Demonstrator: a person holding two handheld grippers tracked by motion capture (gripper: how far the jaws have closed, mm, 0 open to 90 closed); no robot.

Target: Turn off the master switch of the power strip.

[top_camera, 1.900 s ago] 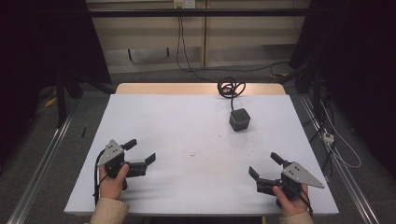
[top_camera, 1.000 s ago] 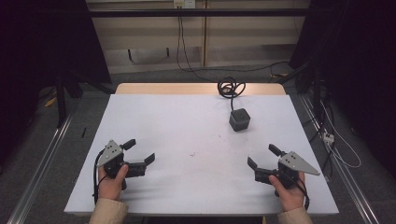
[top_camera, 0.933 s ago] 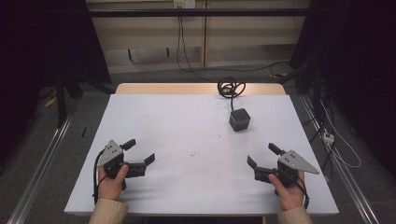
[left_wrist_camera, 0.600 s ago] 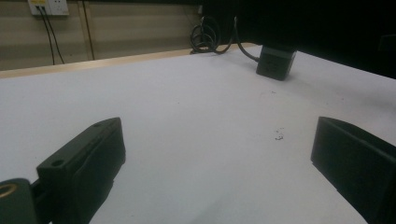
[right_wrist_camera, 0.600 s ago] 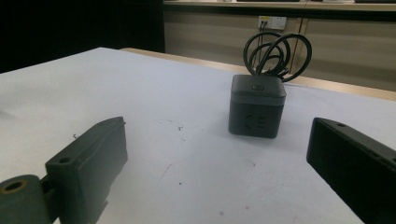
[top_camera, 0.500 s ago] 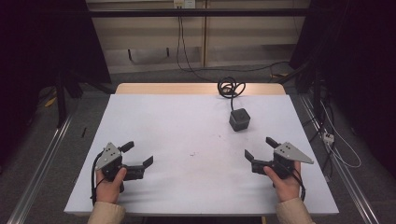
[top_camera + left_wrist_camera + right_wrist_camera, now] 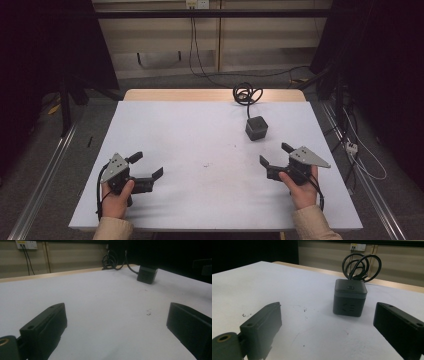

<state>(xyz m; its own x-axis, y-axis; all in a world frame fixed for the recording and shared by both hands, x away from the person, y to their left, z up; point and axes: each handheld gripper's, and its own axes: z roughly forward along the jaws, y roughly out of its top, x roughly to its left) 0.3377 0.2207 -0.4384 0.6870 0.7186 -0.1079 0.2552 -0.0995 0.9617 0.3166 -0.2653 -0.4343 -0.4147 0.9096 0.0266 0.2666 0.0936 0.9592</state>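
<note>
Nearest the person, the left gripper [image 7: 147,165] and right gripper [image 7: 274,154] both hover low over the white bench [image 7: 200,150], jaws spread wide and holding nothing. One dark cube [image 7: 350,297] sits just ahead of the right gripper, on the bench's far right part; it looks rigid, smooth and fairly light, best pinched across its flat sides. Behind it lies its one coiled cable [image 7: 360,266], stiffish and likely to drag.

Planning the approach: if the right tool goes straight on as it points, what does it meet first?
Probably the dark cube, ahead between the open jaws of the right tool, with bare white table before it; it sits slightly right of centre.
</note>
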